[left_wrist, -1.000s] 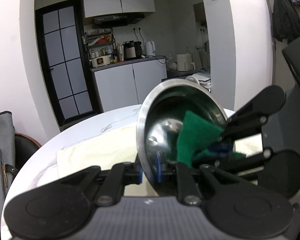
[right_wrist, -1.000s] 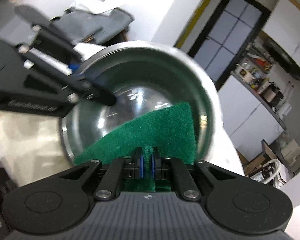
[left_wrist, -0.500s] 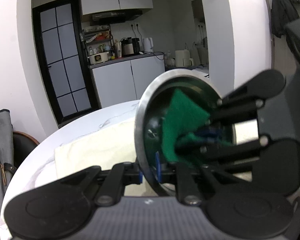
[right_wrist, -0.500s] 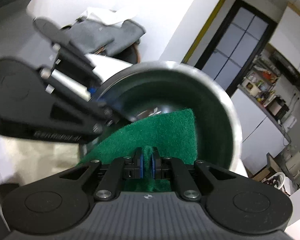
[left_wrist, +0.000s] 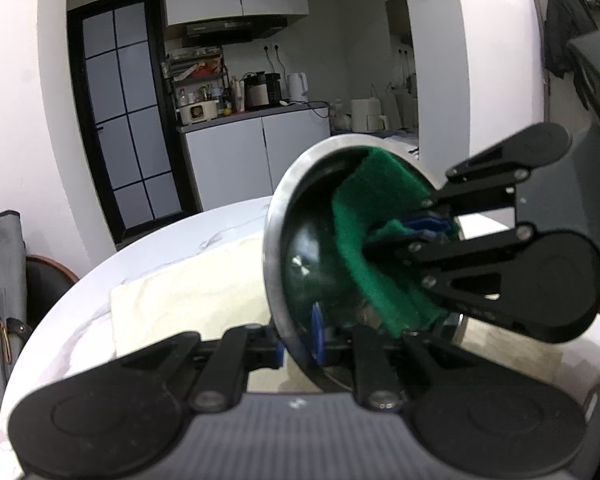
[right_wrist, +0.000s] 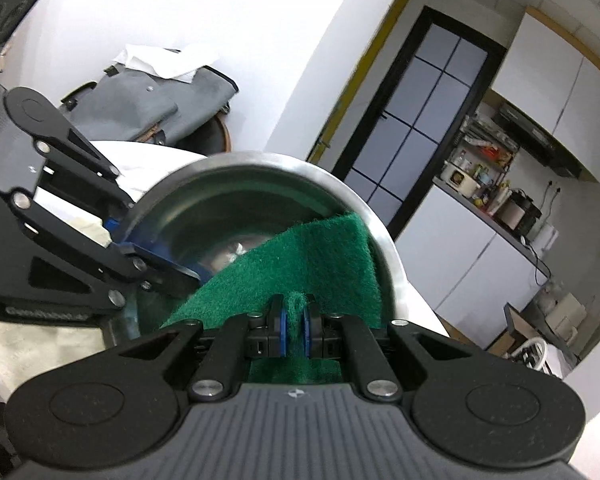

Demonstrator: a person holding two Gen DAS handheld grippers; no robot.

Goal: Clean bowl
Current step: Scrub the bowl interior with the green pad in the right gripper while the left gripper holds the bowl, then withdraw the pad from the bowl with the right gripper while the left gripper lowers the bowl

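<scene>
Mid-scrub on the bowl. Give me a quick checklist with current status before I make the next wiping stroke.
1. Left claw clamped on the bowl rim: ok, pads sit either side of the wall.
2. Right claw shut on the green scouring pad: ok.
3. Pad against the bowl's inner wall: ok, it lies inside near the rim.
4. Bowl tilted with its opening toward the right claw: ok.
5. Bowl clear of the round white table: cannot tell.
6. Residue left inside: cannot tell, reflections hide it.
</scene>
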